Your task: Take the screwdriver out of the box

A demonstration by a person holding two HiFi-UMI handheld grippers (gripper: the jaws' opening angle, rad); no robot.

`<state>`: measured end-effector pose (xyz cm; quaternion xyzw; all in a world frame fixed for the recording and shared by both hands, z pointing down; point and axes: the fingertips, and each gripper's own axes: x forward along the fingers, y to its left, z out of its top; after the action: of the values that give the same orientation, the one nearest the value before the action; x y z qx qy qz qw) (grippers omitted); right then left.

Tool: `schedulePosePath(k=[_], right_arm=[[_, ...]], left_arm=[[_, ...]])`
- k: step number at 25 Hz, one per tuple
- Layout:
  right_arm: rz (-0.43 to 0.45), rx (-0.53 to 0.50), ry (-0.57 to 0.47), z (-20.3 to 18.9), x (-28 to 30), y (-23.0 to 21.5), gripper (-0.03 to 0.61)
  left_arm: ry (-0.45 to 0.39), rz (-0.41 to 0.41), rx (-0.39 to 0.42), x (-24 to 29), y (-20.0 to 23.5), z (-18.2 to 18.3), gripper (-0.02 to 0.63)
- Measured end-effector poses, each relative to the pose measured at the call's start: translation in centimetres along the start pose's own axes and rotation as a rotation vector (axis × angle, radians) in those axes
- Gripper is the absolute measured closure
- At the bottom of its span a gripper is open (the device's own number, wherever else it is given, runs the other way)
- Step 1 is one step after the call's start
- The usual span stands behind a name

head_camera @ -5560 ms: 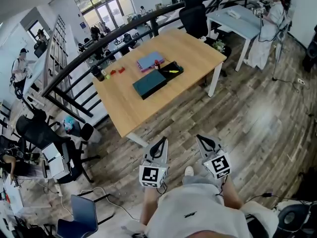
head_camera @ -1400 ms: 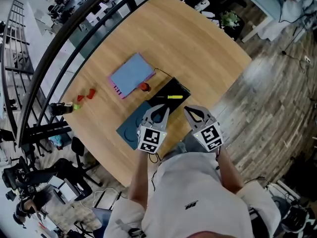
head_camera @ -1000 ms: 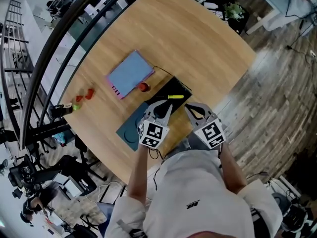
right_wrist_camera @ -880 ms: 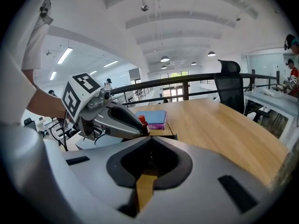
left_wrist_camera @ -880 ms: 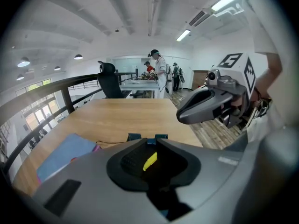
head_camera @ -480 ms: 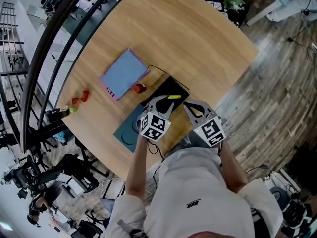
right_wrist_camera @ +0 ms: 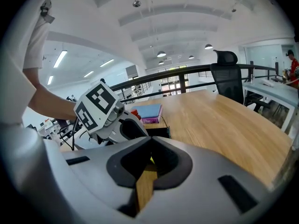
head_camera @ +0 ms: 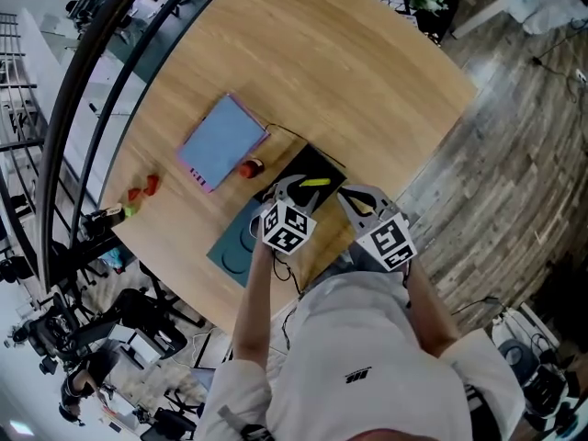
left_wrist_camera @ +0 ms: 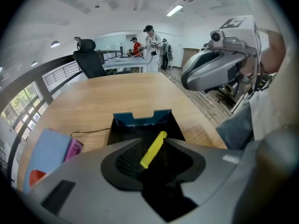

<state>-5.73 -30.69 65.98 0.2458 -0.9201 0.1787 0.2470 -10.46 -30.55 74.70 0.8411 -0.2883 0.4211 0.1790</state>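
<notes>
A yellow-handled screwdriver lies in the open black box near the table's front edge. My left gripper hangs just over the box, tilted down, and its jaws are opening. In the left gripper view the screwdriver shows through the gap of the left gripper, beyond the pads and untouched; the box's blue far wall stands behind. My right gripper hovers to the right of the box, over the table edge. In its own view the right gripper has its tips together, with nothing held.
The box's teal lid lies to the left of the box. A blue notebook and a small red object sit behind it, with a thin cable. Small red pieces lie at the table's left edge. A railing runs past the table.
I have come up to the table, and both grippers have sunk toward the box. The left one dropped further, tipped down over the box and spread its jaws.
</notes>
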Motion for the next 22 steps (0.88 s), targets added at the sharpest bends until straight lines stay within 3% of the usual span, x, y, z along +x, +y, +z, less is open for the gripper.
schedulePosePath(k=[12, 22], right_arm=[[-0.005, 0.000, 0.015, -0.2, 0.3, 0.0, 0.583], [-0.016, 0.001, 0.013, -0.3, 0.1, 0.1, 0.583]], left_arm=[[0.124, -0.059, 0.009, 1.7, -0.3, -1.7, 0.459], [0.120, -0.052, -0.005, 1.7, 0.0, -1.7, 0.540]])
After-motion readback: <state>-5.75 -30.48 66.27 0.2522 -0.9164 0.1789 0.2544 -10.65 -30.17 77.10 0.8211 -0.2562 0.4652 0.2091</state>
